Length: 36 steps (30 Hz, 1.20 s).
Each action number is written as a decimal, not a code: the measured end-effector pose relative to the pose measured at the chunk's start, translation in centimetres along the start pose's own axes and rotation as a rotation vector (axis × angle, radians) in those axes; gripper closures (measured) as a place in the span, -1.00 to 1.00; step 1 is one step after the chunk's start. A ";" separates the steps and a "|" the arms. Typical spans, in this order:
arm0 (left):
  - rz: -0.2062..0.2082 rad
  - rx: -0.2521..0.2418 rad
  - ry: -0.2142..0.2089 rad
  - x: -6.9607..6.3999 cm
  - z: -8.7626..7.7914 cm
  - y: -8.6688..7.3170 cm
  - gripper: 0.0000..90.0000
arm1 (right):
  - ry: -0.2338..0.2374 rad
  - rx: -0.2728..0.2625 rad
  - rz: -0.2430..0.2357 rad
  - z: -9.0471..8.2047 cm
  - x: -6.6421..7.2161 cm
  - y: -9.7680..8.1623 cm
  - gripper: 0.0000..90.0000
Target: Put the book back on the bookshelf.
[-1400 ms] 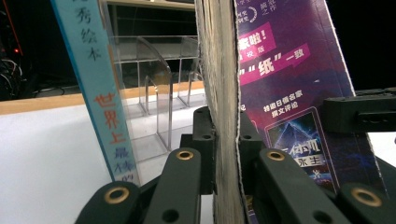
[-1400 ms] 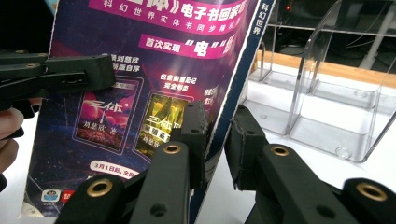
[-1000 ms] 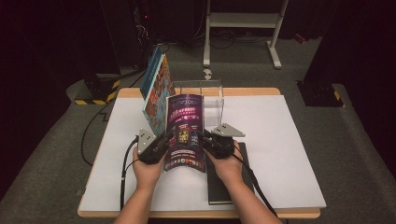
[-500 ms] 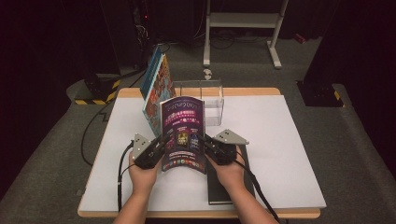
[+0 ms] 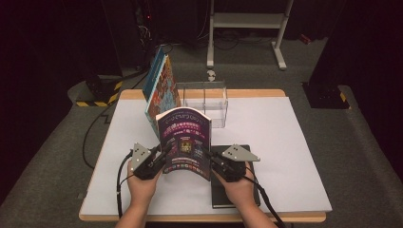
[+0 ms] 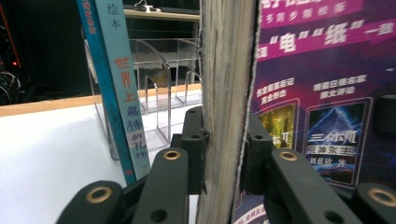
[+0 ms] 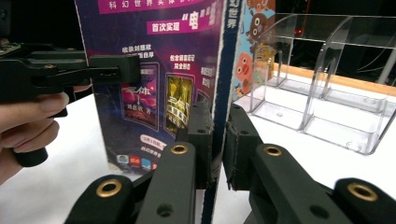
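Observation:
A purple paperback stands upright on the white table, held from both sides. My left gripper has the page block between its jaws. Those jaws have just been opening a little, but both pads still lie against the book. The left gripper grips low on the fore-edge. My right gripper is shut on the book's thin blue spine edge, low down. The back cover faces the right gripper view, with the left gripper beyond it.
A colourful picture book leans upright behind, against a clear acrylic divider rack. A flat black book lies under my right hand near the front edge. Bare white tabletop stretches to the left and right.
Both hands have drawn the purple book a little toward the near table edge, away from the leaning picture book. The grip on both sides looks the same.

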<state>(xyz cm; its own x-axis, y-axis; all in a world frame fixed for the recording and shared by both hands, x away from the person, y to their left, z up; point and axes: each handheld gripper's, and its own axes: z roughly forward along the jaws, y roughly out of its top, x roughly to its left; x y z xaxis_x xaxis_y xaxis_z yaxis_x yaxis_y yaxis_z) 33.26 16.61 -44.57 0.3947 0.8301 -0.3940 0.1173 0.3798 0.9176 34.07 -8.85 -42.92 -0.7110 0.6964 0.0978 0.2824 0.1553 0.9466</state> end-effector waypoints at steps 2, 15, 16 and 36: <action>0.004 -0.002 -0.003 0.0 -0.4 -0.1 0.62 | 0.009 -0.004 0.000 -0.3 0.2 -0.2 0.83; 0.006 -0.012 0.009 -0.2 -2.1 -0.5 0.18 | 0.068 -0.027 -0.015 -1.6 1.4 -1.1 0.55; 0.005 -0.014 0.012 -0.2 -2.1 -0.5 0.16 | 0.075 -0.034 -0.016 -1.7 1.4 -0.9 0.53; 0.000 0.033 0.113 1.0 -1.6 -1.3 0.45 | 0.066 -0.104 -0.062 -2.4 2.1 0.5 0.81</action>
<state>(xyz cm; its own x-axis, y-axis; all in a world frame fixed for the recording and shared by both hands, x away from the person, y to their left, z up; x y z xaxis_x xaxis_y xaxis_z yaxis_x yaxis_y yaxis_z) 32.05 17.65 -46.23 0.2894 0.8718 -0.3952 0.1480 0.3672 0.9183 31.13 -9.02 -41.49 -0.7665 0.6399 0.0545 0.1704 0.1209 0.9779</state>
